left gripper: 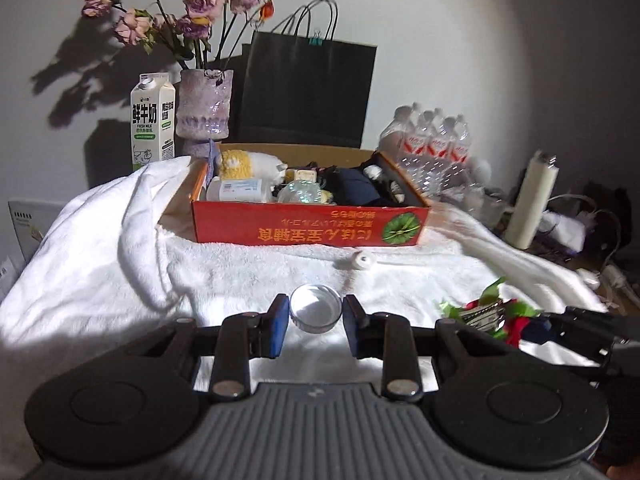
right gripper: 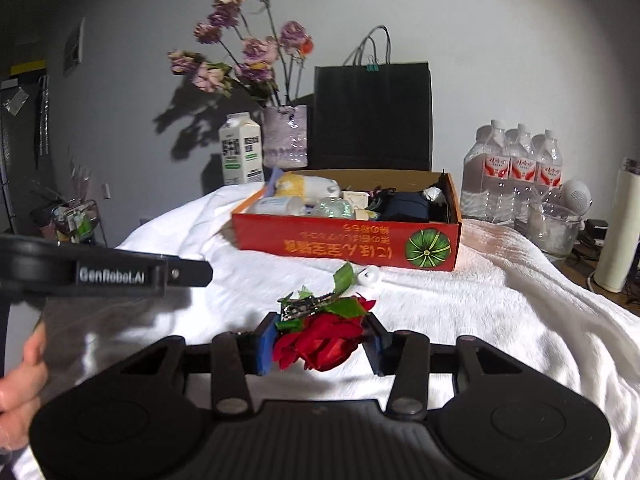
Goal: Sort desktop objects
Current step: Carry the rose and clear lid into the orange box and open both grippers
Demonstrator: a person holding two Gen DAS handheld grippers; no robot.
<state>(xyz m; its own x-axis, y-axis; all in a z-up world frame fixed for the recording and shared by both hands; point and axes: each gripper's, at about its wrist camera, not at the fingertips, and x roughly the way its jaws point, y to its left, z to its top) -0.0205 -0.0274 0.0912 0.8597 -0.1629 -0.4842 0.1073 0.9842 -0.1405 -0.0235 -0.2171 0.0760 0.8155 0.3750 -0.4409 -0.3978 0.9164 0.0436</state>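
A small round clear dish (left gripper: pixel 316 309) sits between the blue pads of my left gripper (left gripper: pixel 316 326); the pads touch its sides. My right gripper (right gripper: pixel 320 342) is shut on a red fabric rose with green leaves and a metal clip (right gripper: pixel 320 340); the rose also shows at the right of the left wrist view (left gripper: pixel 496 316). An orange cardboard box (left gripper: pixel 312 230) (right gripper: pixel 348 246) with several items inside stands ahead on the white towel (left gripper: pixel 120 272). A small white roll (left gripper: pixel 362 261) (right gripper: pixel 370 276) lies in front of the box.
Behind the box stand a milk carton (left gripper: pixel 152 120), a vase of dried purple flowers (left gripper: pixel 204 104), a black paper bag (left gripper: pixel 308 88) and a pack of water bottles (right gripper: pixel 516 172). A white cylinder (left gripper: pixel 530 200) stands at the right. The left gripper's body (right gripper: pixel 100 270) reaches in at left.
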